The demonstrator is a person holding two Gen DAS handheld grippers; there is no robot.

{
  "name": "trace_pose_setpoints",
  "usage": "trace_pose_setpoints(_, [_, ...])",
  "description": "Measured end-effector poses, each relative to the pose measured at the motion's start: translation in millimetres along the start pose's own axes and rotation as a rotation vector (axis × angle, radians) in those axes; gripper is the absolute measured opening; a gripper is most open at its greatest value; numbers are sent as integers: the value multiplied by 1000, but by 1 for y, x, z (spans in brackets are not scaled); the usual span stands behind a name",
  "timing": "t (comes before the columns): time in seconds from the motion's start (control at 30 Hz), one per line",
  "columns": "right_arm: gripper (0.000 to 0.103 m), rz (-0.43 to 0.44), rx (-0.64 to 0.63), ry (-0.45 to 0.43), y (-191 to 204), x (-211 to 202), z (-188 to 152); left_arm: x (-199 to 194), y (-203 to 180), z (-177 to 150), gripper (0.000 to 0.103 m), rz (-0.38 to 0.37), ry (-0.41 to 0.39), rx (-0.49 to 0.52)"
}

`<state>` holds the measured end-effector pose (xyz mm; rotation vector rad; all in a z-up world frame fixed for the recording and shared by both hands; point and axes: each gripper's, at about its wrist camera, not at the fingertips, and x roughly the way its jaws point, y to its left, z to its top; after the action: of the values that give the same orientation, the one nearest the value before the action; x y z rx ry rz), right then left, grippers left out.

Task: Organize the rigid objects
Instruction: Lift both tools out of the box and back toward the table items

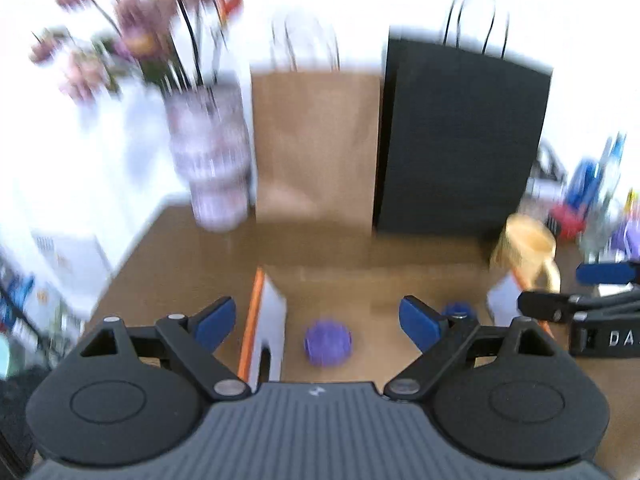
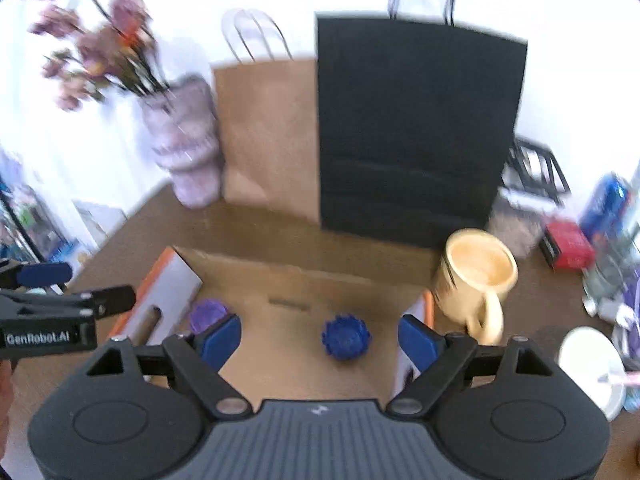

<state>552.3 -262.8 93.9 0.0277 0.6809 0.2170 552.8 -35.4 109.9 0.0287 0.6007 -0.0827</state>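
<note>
1. My left gripper (image 1: pixel 316 322) has its blue-padded fingers (image 1: pixel 214 322) spread wide, holding nothing, above an open shallow cardboard box (image 1: pixel 360 280) on the brown bench (image 1: pixel 180 232).
2. My right gripper (image 2: pixel 320 334) is likewise spread wide and holding nothing, over the same box.
3. Between my left fingers, a light purple round ball (image 1: pixel 328 342) lies on the box floor.
4. Between my right fingers, a dark blue ridged round piece (image 2: pixel 346 338) lies on the box floor, apart from the purple ball.
5. A pale yellow ceramic mug (image 2: pixel 476 280) stands just outside the box's right flap.
6. Behind the box stand a brown paper bag (image 2: pixel 268 132) and a black paper bag (image 2: pixel 416 128), with a flower vase (image 2: pixel 186 140) to their left.
</note>
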Motion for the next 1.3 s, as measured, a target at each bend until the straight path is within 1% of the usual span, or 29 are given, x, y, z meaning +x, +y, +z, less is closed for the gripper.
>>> trace_pose_setpoints(0.03, [85,2,-10,-101,1,-7,-14,-7,-1,-12,94,5,-89,7])
trace_pose_setpoints(0.07, [85,-2,-17,-197,2,-15,-28,-15,-3,-27,94,18,-194,29])
trace_pose_setpoints(0.1, [87,-2,-22,-290,3,-21,-43,-20,-6,-39,94,31,-255,52])
trace_pose_setpoints(0.13, [95,0,-30,-385,4,-27,-61,-23,-8,-52,94,43,-309,69])
trace_pose_setpoints(0.2, [101,-20,-54,-477,7,-32,-85,-29,-8,-73,94,41,-395,48])
trace_pose_setpoints(0.23, [101,-44,-58,-499,8,-32,-95,-32,-7,-81,94,34,-421,24])
trace_pose_setpoints(0.27, [100,-60,-54,-501,7,-32,-100,-33,-5,-88,94,27,-434,0])
trace_pose_setpoints(0.33, [100,-75,-27,-499,4,-31,-106,-32,-3,-94,94,17,-433,-27])
trace_pose_setpoints(0.43, [100,-72,6,-488,2,-34,-110,-33,-2,-102,94,23,-426,-27])
trace_pose_setpoints(0.5, [100,-77,5,-485,2,-37,-112,-38,0,-104,94,18,-429,-23])
trace_pose_setpoints(0.57, [100,-76,10,-496,3,-46,-117,-45,1,-106,94,10,-422,-22])
trace_pose_setpoints(0.67, [100,-49,31,-518,1,-69,-130,-62,2,-117,94,-10,-422,-20])
trace_pose_setpoints(0.73, [100,-52,32,-506,2,-86,-139,-81,4,-128,96,-1,-435,-27])
trace_pose_setpoints(0.77, [101,-57,30,-488,3,-92,-143,-90,5,-133,97,-5,-436,-32])
trace_pose_setpoints(0.83, [101,-77,23,-437,6,-107,-152,-110,9,-144,100,-6,-439,-40])
trace_pose_setpoints(0.9, [101,-94,25,-415,11,-126,-165,-131,10,-155,100,1,-440,-35])
trace_pose_setpoints(0.93, [101,-93,28,-408,13,-138,-172,-142,11,-162,100,-7,-447,-31])
trace_pose_setpoints(1.03, [101,-77,38,-419,20,-169,-196,-172,11,-186,101,-11,-439,-13])
trace_pose_setpoints(1.17, [101,-62,37,-426,30,-210,-231,-215,6,-227,102,11,-414,41])
trace_pose_setpoints(1.23, [102,-40,42,-435,36,-232,-253,-237,8,-244,103,-13,-421,43])
trace_pose_setpoints(1.3, [103,-14,22,-458,42,-254,-280,-264,14,-262,103,-52,-432,29])
